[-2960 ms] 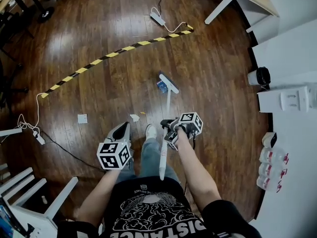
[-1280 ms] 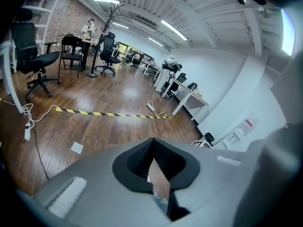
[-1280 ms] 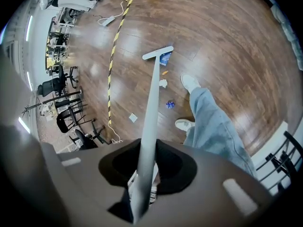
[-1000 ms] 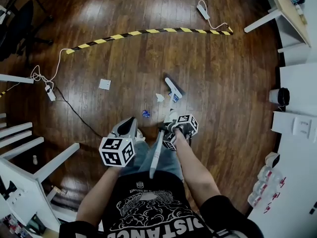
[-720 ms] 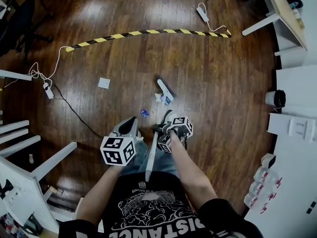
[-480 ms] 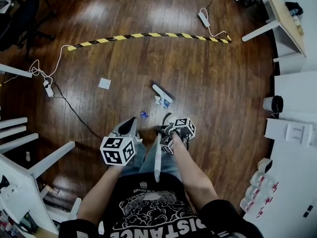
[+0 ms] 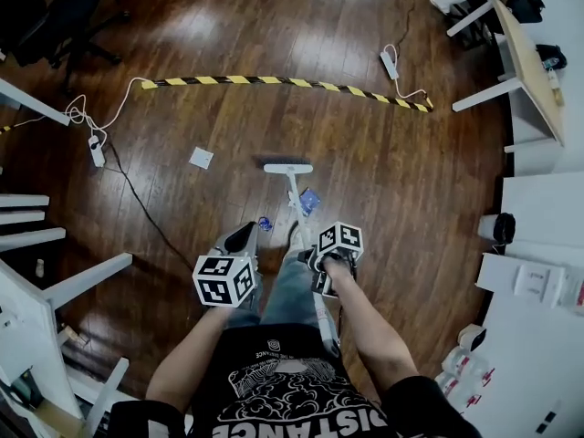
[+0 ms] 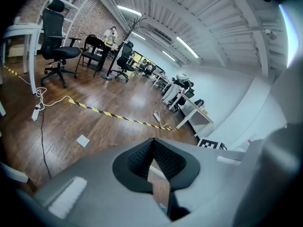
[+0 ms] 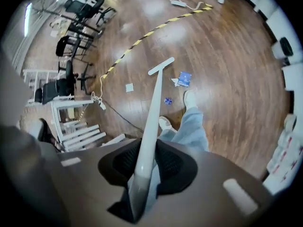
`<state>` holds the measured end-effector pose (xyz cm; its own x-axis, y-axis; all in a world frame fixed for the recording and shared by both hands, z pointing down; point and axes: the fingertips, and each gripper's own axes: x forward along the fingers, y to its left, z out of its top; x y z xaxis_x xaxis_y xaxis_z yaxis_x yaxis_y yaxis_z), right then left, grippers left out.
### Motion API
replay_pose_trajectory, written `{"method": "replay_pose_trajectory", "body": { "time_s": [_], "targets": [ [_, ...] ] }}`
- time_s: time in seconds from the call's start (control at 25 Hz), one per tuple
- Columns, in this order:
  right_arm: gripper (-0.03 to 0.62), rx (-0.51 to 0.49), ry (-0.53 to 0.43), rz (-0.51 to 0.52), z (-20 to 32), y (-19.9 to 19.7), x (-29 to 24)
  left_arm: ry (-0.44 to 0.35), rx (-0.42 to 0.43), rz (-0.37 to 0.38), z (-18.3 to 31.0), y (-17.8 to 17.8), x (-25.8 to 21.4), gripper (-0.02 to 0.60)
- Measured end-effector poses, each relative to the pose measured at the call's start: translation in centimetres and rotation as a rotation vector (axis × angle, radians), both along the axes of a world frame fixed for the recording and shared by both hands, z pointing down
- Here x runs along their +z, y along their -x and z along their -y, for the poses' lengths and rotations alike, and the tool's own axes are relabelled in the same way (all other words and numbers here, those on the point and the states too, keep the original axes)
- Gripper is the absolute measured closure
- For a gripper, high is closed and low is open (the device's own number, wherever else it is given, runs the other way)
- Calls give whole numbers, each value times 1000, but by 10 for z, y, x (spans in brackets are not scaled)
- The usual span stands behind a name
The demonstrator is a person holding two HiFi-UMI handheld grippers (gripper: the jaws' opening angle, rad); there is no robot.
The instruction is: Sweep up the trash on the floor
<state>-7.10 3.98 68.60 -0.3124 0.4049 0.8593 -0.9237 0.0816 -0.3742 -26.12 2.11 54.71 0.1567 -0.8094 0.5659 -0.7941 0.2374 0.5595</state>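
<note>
A white broom, its head (image 7: 287, 168) flat on the wood floor, runs back to my right gripper (image 7: 333, 255), which is shut on the handle (image 9: 152, 111). A blue wrapper (image 7: 310, 200) lies just right of the handle, near the person's shoe; in the right gripper view the wrapper (image 9: 184, 78) has a white scrap (image 9: 175, 82) beside it. A small blue bit (image 7: 264, 223) lies left of the handle. My left gripper (image 7: 236, 242) hangs over the person's left leg, jaws shut and holding nothing (image 8: 152, 148).
A white square (image 7: 201, 158) lies on the floor left of the broom head. Yellow-black striped tape (image 7: 274, 81) crosses the floor beyond. Power strips with cables (image 7: 96, 149) (image 7: 390, 64), white racks at left, office chairs at the far left, white tables and a bin (image 7: 494, 227) at right.
The broom head has swung from slanted to square across and sits slightly farther out. The blue wrapper now lies right of the handle, closer to the feet. The left gripper has hardly moved.
</note>
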Motion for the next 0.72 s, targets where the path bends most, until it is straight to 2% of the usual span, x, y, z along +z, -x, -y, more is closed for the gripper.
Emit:
{"method": "replay_pose_trajectory", "body": {
  "time_s": [0.16, 0.44, 0.6, 0.72],
  "targets": [
    [505, -223, -45, 46, 5, 30, -6, 6, -73, 9, -5, 16, 1, 577],
    [510, -523, -38, 144, 21, 125, -4, 55, -280, 28, -22, 67, 2, 577],
    [510, -712, -30, 141, 25, 171, 21, 103, -348, 55, -47, 78, 9, 577],
    [511, -814, -31, 109, 31, 195, 45, 129, -406, 79, -62, 87, 9, 577]
  ]
}}
